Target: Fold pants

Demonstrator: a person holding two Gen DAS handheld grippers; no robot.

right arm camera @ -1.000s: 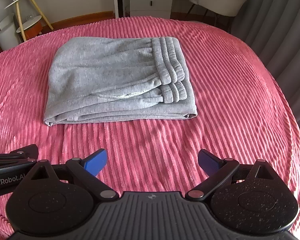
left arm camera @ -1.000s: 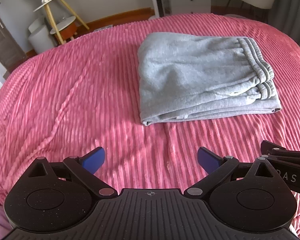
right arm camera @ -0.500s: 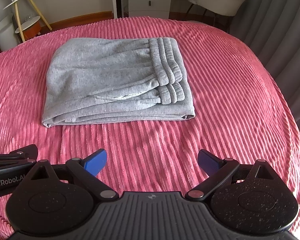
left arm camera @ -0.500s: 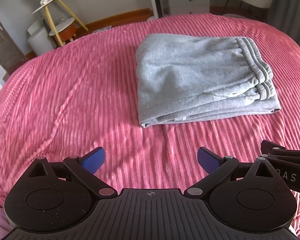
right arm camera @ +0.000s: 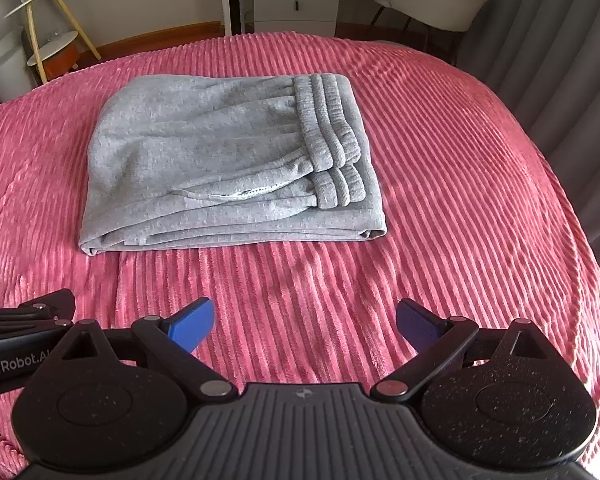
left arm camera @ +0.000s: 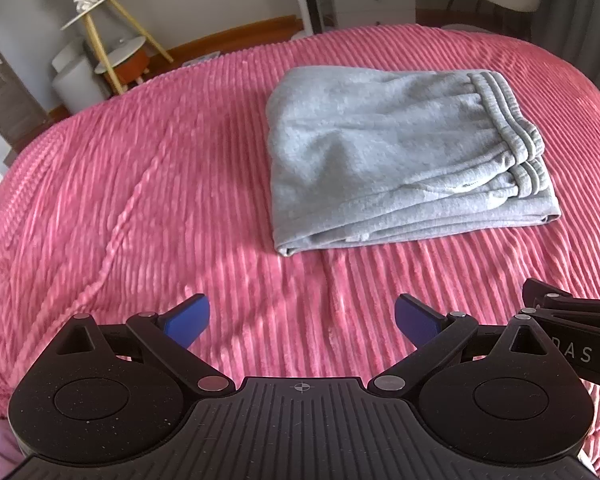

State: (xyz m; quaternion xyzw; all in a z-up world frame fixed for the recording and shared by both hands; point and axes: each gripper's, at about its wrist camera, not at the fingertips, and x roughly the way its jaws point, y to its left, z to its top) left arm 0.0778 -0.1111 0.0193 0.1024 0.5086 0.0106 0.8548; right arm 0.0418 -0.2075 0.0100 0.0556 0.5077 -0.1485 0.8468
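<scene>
Sweatpants [left arm camera: 400,152], grey and folded into a compact rectangle, lie on the pink ribbed bedspread [left arm camera: 140,184], with the ribbed waistband [right arm camera: 332,128] stacked at the right end and the fold at the left. Both tongs hang low over the bedspread, near the garment's front edge but apart from it. The left tongs [left arm camera: 302,318] are released, blue pads spread wide and grasping nothing. The right tongs [right arm camera: 305,322] are likewise spread and bare, just beside the left.
</scene>
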